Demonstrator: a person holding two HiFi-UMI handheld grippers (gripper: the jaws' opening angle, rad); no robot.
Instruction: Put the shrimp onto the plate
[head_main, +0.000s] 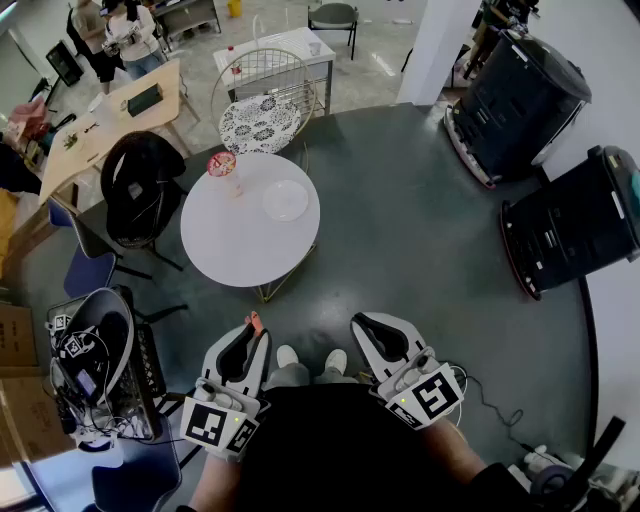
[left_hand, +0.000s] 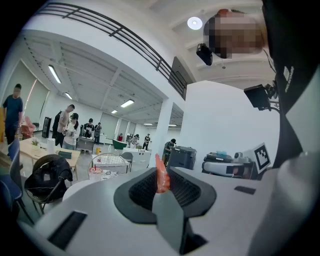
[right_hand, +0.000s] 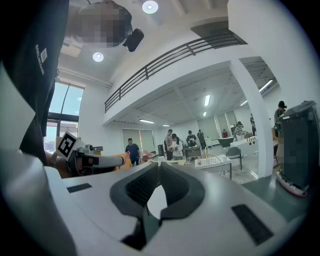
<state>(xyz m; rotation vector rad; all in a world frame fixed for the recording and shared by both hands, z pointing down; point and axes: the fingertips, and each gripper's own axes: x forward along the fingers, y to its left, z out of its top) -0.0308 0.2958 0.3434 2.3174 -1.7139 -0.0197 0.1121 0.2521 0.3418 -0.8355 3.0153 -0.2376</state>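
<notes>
Open dark floor (head_main: 400, 250) spreads along the near and right sides of the round white counter (head_main: 235, 250). Its near half is bare; a clear plate (head_main: 285, 200) and a red-topped cup (head_main: 222, 166) occupy the far half. A black chair (head_main: 140, 185) crowds its left, a wire chair (head_main: 262, 100) its far side.

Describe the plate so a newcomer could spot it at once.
Start at the round white table on the dark floor. The pale, shallow round plate lies on its right half. Its only neighbour, a cup with a pink-red top, stands tall at the far left; the plate lies flat and empty.
</notes>
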